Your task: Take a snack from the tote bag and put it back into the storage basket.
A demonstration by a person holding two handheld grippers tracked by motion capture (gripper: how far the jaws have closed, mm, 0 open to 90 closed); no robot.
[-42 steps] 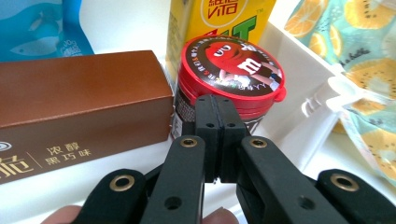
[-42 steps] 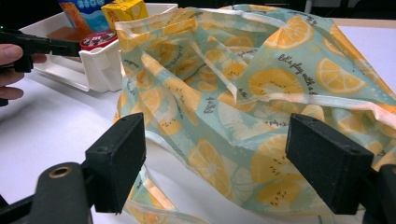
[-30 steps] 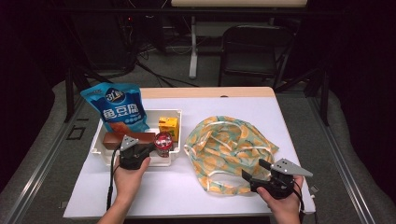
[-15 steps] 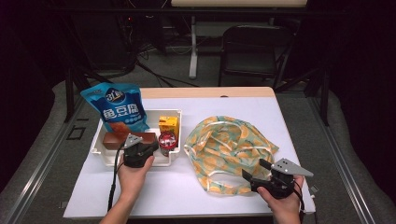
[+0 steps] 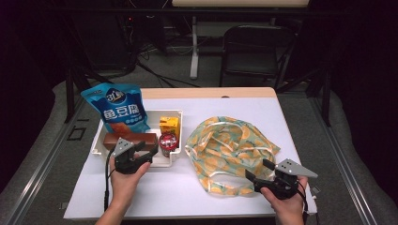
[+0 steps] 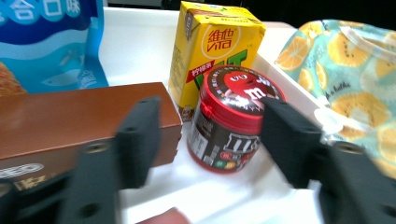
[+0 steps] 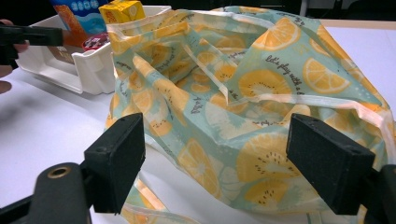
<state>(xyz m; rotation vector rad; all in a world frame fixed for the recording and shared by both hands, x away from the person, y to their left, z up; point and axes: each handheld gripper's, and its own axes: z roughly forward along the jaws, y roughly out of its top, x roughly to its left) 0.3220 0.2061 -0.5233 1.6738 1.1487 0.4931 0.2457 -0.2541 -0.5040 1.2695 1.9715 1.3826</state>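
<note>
**Left gripper repositioned at tray**

Since the earlier frame, the left gripper [image 5: 149, 151] has shifted toward the near edge of the white tray [image 5: 174, 155], jaws apart, facing the red-lidded candy jar [image 6: 232, 119]. This jar stands between the brown box [image 6: 70, 121] and the yellow juice carton [image 6: 212, 44]. Right gripper [image 7: 219, 163]: jaws apart, just beside the fruit-print bag [image 7: 261, 102], near right on the table [image 5: 187, 197].

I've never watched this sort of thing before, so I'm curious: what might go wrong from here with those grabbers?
The left gripper is open around the red-lidded candy jar, which stands tight against the yellow juice box and brown box; closing could nudge either one. The right gripper, also open, faces the limp fruit-print bag; thin cloth may slip or bunch when pinched.
</note>
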